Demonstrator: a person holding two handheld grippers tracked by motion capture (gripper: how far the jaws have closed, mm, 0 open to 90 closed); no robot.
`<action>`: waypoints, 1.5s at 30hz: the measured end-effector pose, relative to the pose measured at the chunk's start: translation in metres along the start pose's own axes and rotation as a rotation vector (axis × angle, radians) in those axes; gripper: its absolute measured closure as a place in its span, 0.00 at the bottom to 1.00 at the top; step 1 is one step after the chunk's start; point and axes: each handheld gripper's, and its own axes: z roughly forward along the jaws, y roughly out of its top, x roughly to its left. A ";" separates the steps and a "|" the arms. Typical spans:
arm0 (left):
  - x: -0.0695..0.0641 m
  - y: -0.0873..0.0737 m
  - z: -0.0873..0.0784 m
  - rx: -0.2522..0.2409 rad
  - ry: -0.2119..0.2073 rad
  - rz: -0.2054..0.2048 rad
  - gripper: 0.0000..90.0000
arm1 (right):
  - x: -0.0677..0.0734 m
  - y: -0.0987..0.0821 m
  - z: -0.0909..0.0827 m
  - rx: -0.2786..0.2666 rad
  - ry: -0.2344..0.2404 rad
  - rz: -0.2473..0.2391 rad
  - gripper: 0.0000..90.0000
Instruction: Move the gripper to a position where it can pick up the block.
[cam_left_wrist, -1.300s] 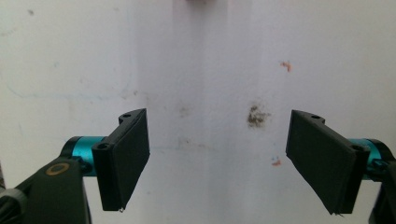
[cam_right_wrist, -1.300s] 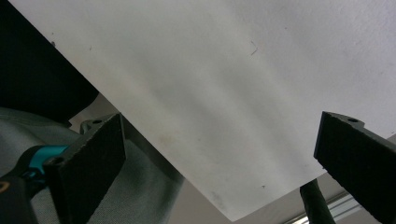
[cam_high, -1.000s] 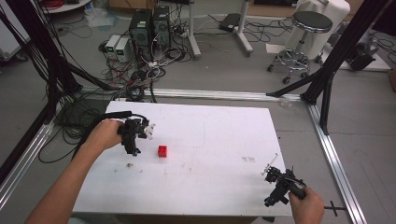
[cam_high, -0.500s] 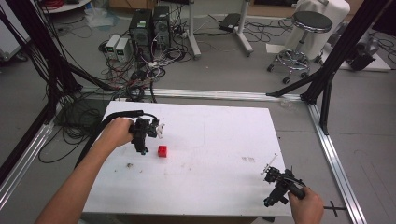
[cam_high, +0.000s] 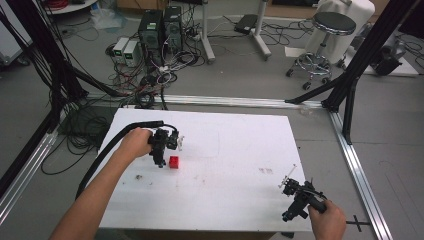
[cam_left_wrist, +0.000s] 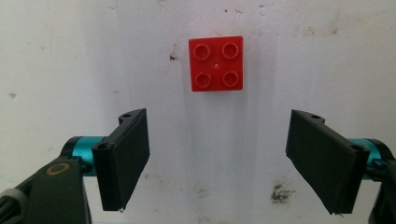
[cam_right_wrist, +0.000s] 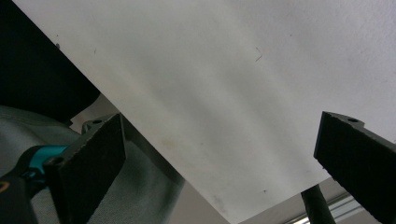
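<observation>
I see red brick (cam_left_wrist: 216, 63), square w/ 2x2 studs, flat on white table (cam_high: 235, 150) toward its left edge; left gripper (cam_left_wrist: 217, 161) spread wide, brick just ahead, untouched. Right gripper (cam_right_wrist: 219, 163) spread, near-right corner

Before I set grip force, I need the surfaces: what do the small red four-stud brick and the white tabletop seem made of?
The small red four-stud brick looks like moulded plastic: uniform colour, crisp edges, a slight sheen on its round studs. The white tabletop looks like a matte painted or laminated board, flat, scuffed and speckled with dark marks; its core material cannot be told.
</observation>
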 end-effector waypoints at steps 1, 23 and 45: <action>0.000 0.003 0.004 0.002 -0.003 0.001 0.24 | 0.000 0.000 0.000 0.001 0.001 0.002 0.02; 0.003 0.024 0.033 0.015 -0.042 -0.007 0.25 | -0.002 -0.001 0.001 0.000 0.003 0.004 0.02; 0.005 0.025 0.052 0.042 -0.063 -0.033 0.25 | -0.003 -0.002 0.002 0.001 0.004 0.003 0.02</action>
